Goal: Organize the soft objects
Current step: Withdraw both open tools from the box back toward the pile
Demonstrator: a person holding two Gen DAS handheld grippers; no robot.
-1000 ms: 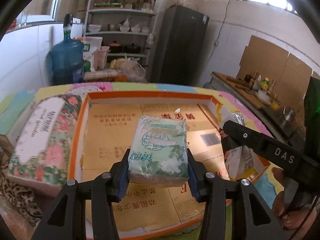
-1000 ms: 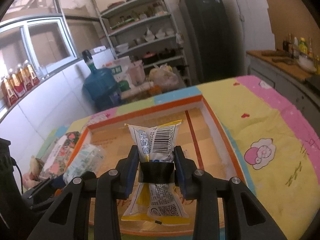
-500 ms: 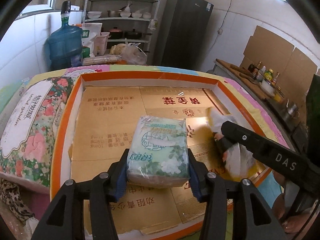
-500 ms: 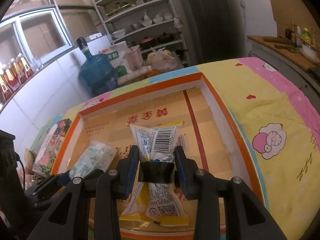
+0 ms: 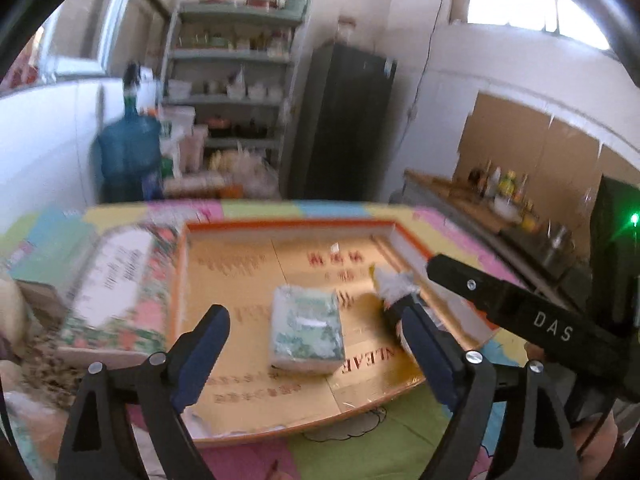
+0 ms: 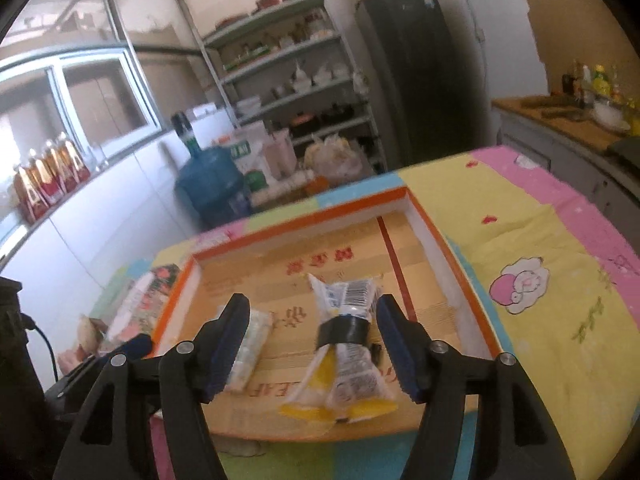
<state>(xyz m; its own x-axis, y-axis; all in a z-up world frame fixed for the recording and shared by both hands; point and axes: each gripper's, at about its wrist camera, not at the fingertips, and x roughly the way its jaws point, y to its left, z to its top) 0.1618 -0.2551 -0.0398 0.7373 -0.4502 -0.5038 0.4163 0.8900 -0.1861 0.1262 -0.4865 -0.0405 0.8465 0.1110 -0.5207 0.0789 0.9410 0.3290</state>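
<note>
The left gripper (image 5: 316, 340) has just been opening its jaws, which now stand wide and hold nothing. The green-and-white tissue pack (image 5: 307, 329) lies flat between and just beyond them on the cardboard floor of the orange-rimmed shallow box (image 5: 288, 225), touching neither blue pad. The right gripper (image 6: 314, 344) has likewise just been opening its jaws, and they stand apart with nothing clamped. The snack packets (image 6: 345, 344), white and yellow and bound round the middle with a black tape band (image 6: 345, 333), lie in the box between the jaws, nearer the right pad; whether they touch it I cannot tell. In the right wrist view the tissue pack (image 6: 250, 346) shows partly behind the left pad, lying to the left of the packets and apart from them. In the left wrist view the top of the packets (image 5: 394, 283) peeps out beside the black bar of the right gripper (image 5: 516, 312). The box sits on a tabletop covered with a pastel cartoon-print cloth (image 6: 540, 264). A large floral tissue package (image 5: 120, 288) lies just outside the box's left wall. Both views are blurred.
</note>
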